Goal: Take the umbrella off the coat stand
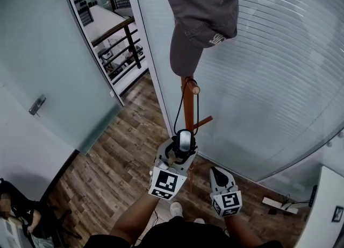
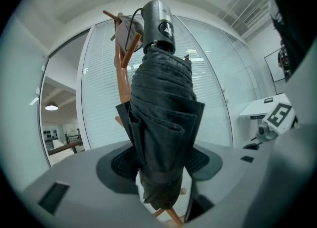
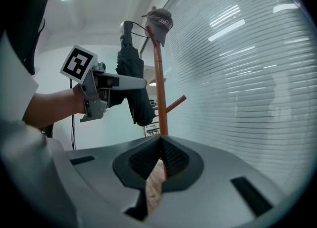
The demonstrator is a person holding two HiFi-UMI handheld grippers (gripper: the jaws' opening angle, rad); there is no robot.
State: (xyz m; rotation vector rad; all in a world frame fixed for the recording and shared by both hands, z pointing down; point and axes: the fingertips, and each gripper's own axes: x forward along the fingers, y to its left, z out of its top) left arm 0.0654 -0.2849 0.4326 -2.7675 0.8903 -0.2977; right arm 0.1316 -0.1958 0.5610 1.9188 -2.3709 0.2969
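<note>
Just left of the coat stand point(image 1: 188, 110), the left gripper point(image 1: 177, 154) has its jaws clamped on the dark folded fabric of the umbrella point(image 2: 161, 118). The umbrella stands upright against the pole with its handle up. Its thin cord point(image 1: 177, 107) runs up to a peg point(image 1: 192, 87) just under the grey cap point(image 1: 201, 10) on top of the stand. To the right of the pole's lower part, the right gripper point(image 1: 220, 177) has its jaws closed together with nothing between them.

cap point(image 1: 200, 10) cut by top edge, coat stand point(image 1: 188, 110) pole partly hidden behind umbrella point(image 1: 184, 140)
</note>
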